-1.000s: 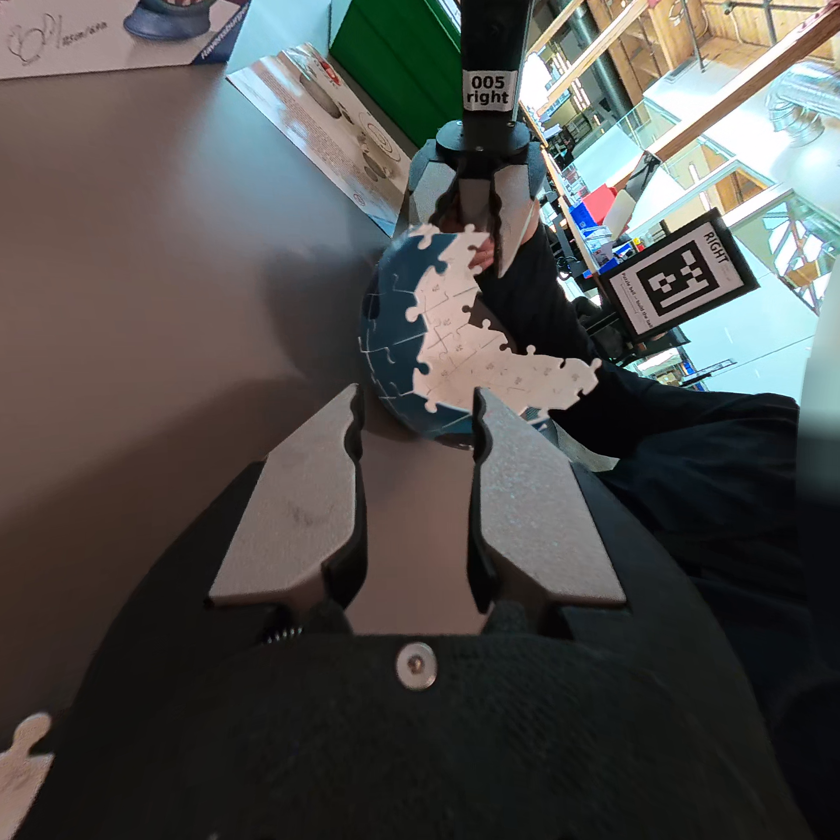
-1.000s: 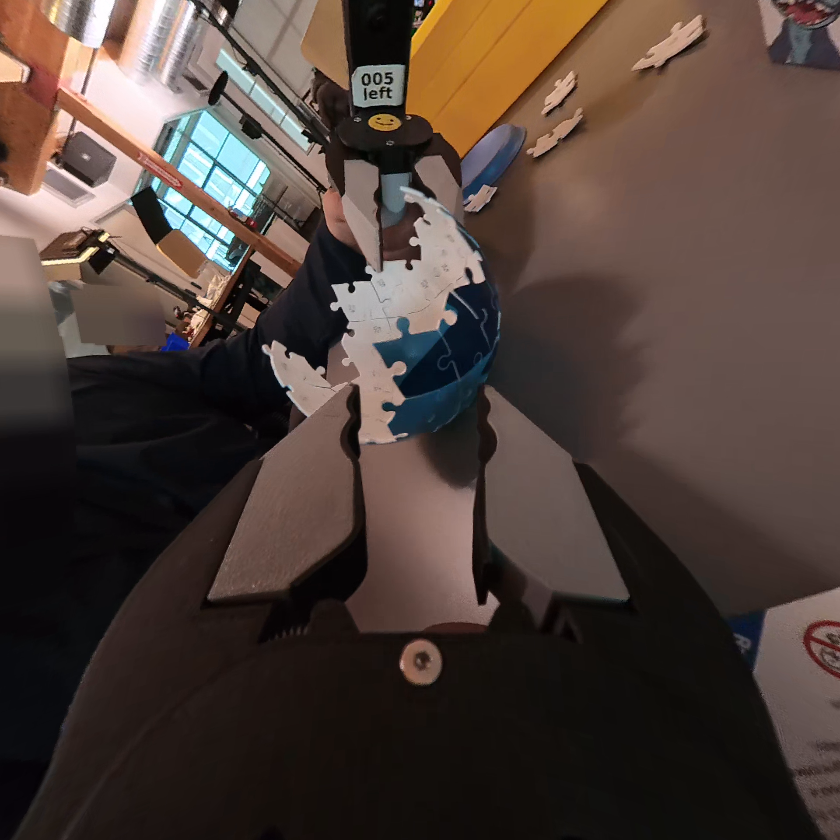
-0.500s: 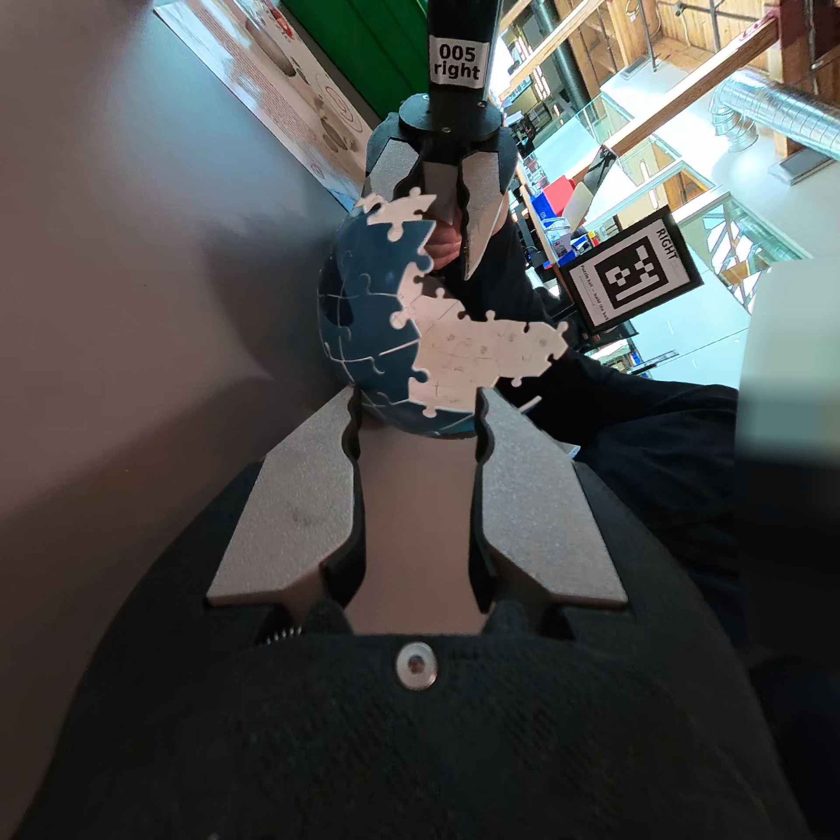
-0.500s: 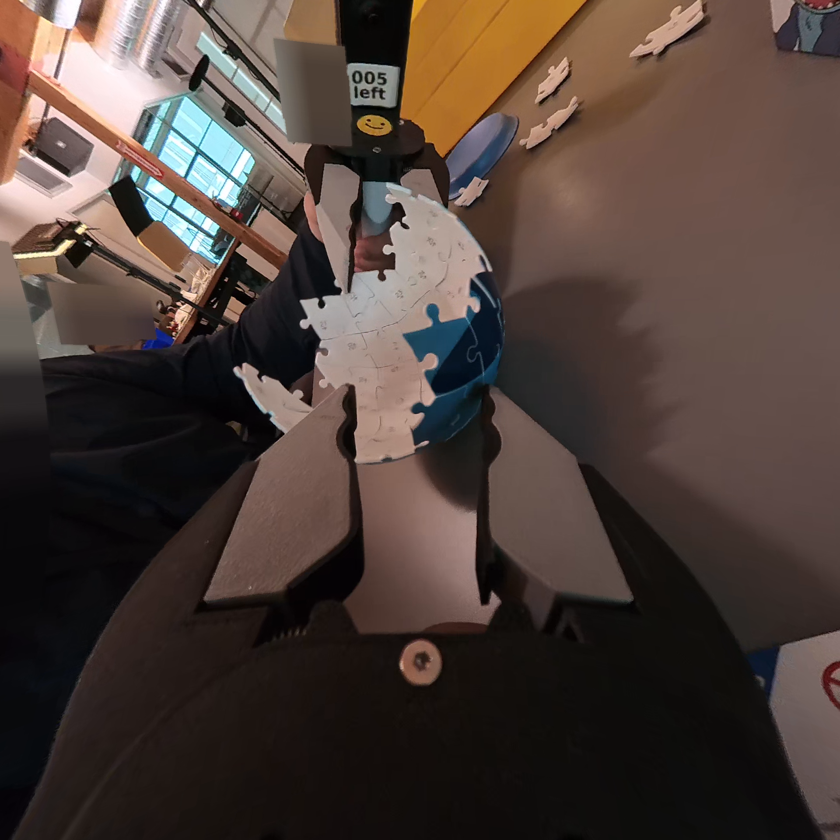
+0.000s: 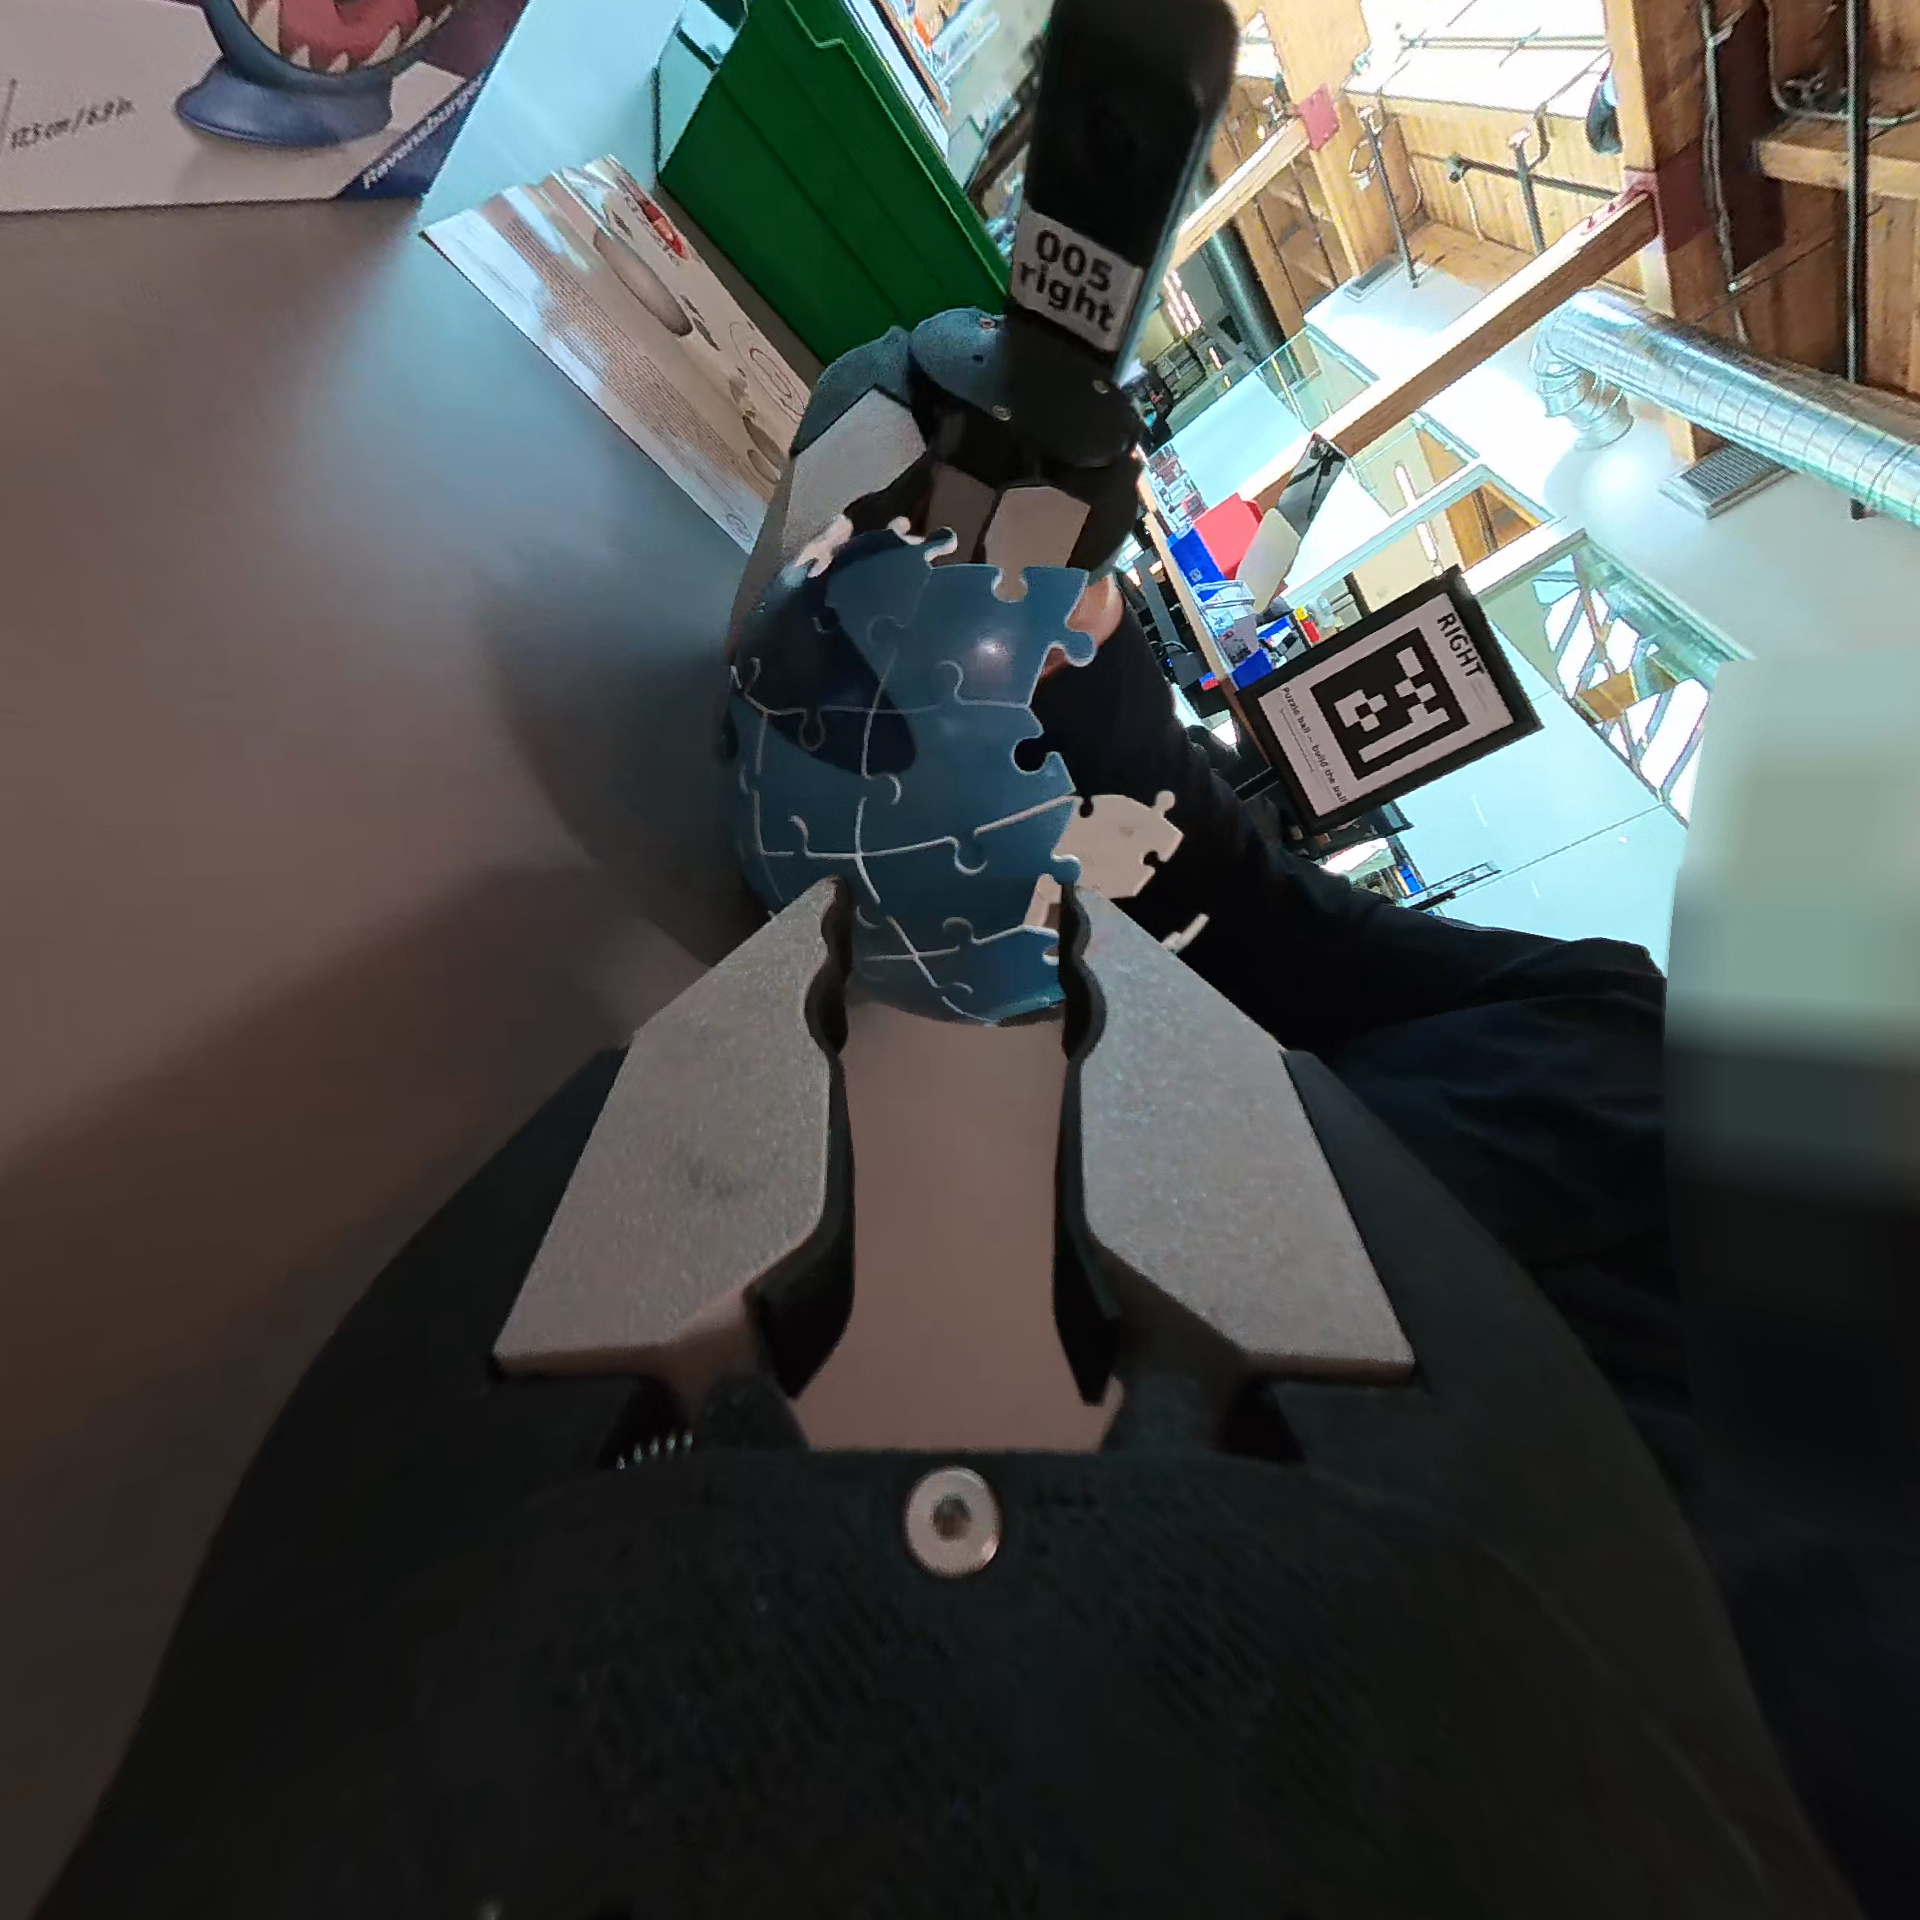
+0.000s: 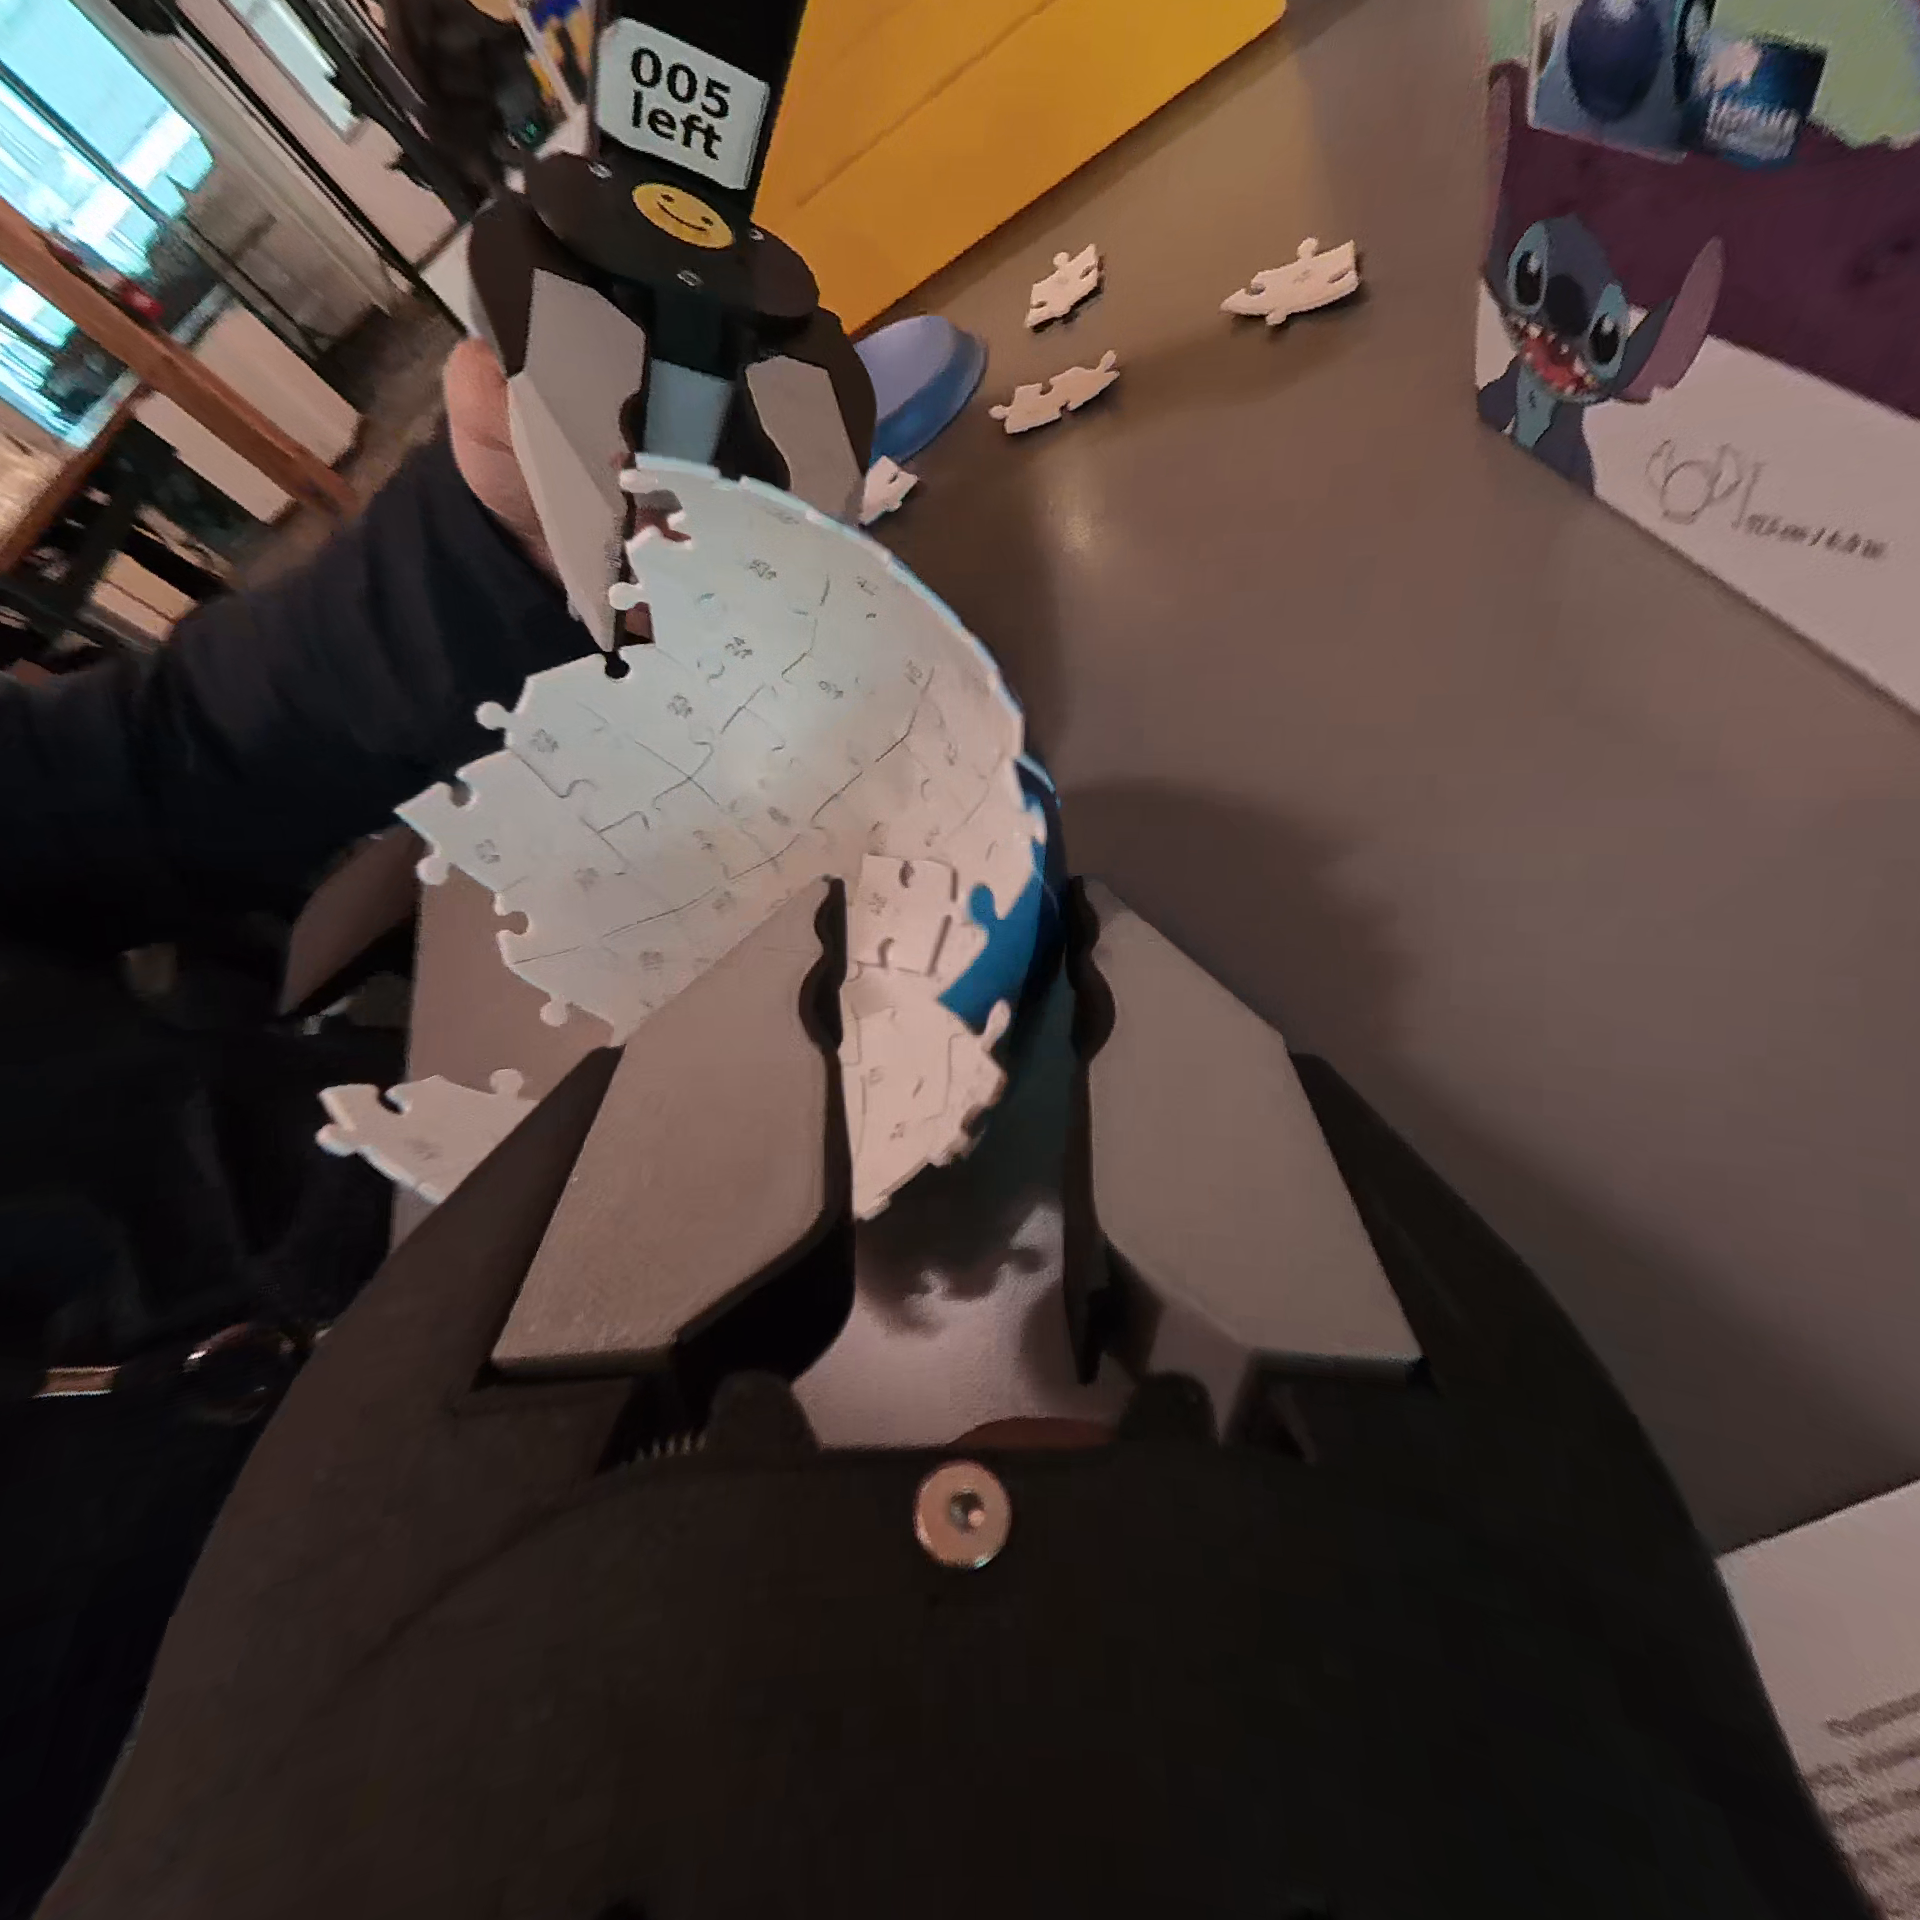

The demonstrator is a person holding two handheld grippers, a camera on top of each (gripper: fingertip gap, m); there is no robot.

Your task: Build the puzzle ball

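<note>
The half-built puzzle ball is a curved shell, blue outside (image 5: 894, 790) and white inside (image 6: 748, 769), held in the air above the grey table (image 5: 260, 623). My left gripper (image 5: 951, 920) is shut on its near lower edge. My right gripper (image 6: 951, 904) is shut on the opposite edge. Each shows in the other's view: the right gripper (image 5: 935, 540) at the shell's far rim, the left gripper (image 6: 727, 566) likewise. A white strip of joined pieces (image 6: 416, 1127) sticks out from the shell's rim toward the person's dark sleeve.
Three loose white piece groups (image 6: 1060, 390) and a blue round stand (image 6: 925, 374) lie on the far table. The puzzle box (image 6: 1662, 416) stands at the right, a yellow box (image 6: 987, 104) behind. A leaflet (image 5: 644, 343), green crate (image 5: 821, 177) and marker card (image 5: 1382, 707) show in the left wrist view. The tips of one gripper are about 8 centimeters away from the tips of the other.
Both grippers have turned the shell between them. Its blue outside now faces the left camera and its white inside faces the right camera. The shell looks closer in the right wrist view.
</note>
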